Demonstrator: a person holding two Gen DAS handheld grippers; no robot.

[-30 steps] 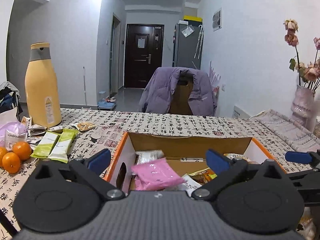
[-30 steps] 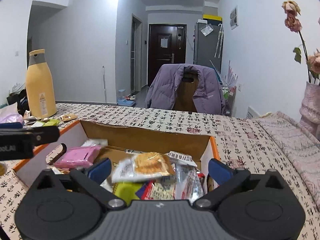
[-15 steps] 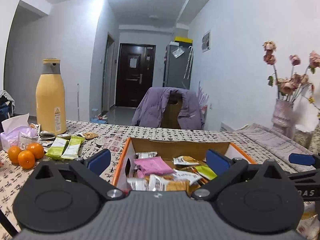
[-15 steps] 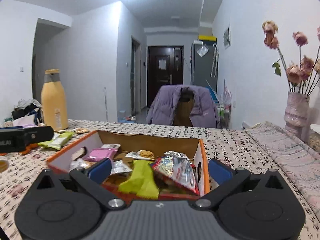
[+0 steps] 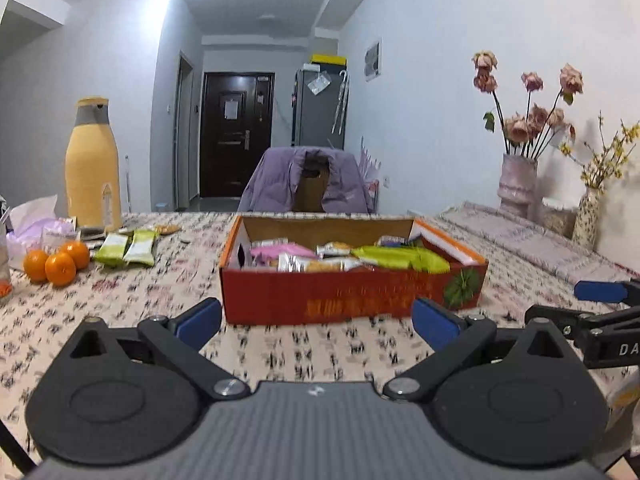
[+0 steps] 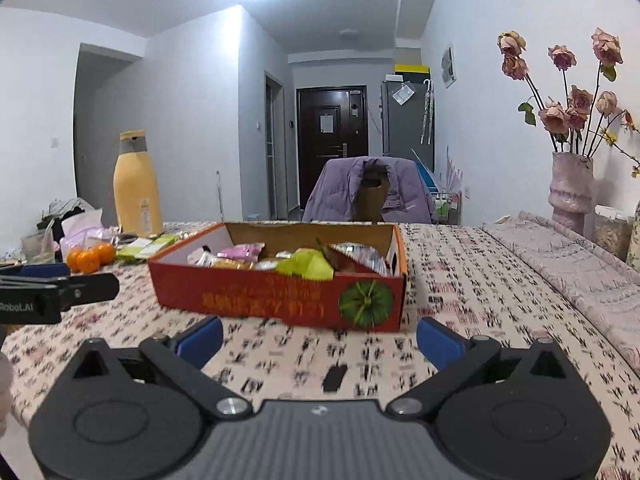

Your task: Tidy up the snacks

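A red cardboard box [image 5: 344,296] [image 6: 280,296] sits in the middle of the patterned table, filled with several snack packets, among them a pink one [image 5: 280,249] and a green one [image 5: 400,258]. Two green snack packets [image 5: 126,247] [image 6: 148,246] lie on the cloth to the box's left. My left gripper [image 5: 318,322] hovers open in front of the box, holding nothing. In the right wrist view my right gripper [image 6: 320,338] is open too, empty, a little short of the box's front wall.
Three oranges [image 5: 56,262] and a purple bag [image 5: 36,232] rest at the far left beside a tall yellow bottle [image 5: 93,164]. Vases of dried flowers [image 6: 570,196] stand at the right. A chair with a purple jacket [image 5: 308,188] is behind the table.
Both grippers have pulled back from over the box to the near side of it; the box's red front wall now shows. Both stayed open and empty.
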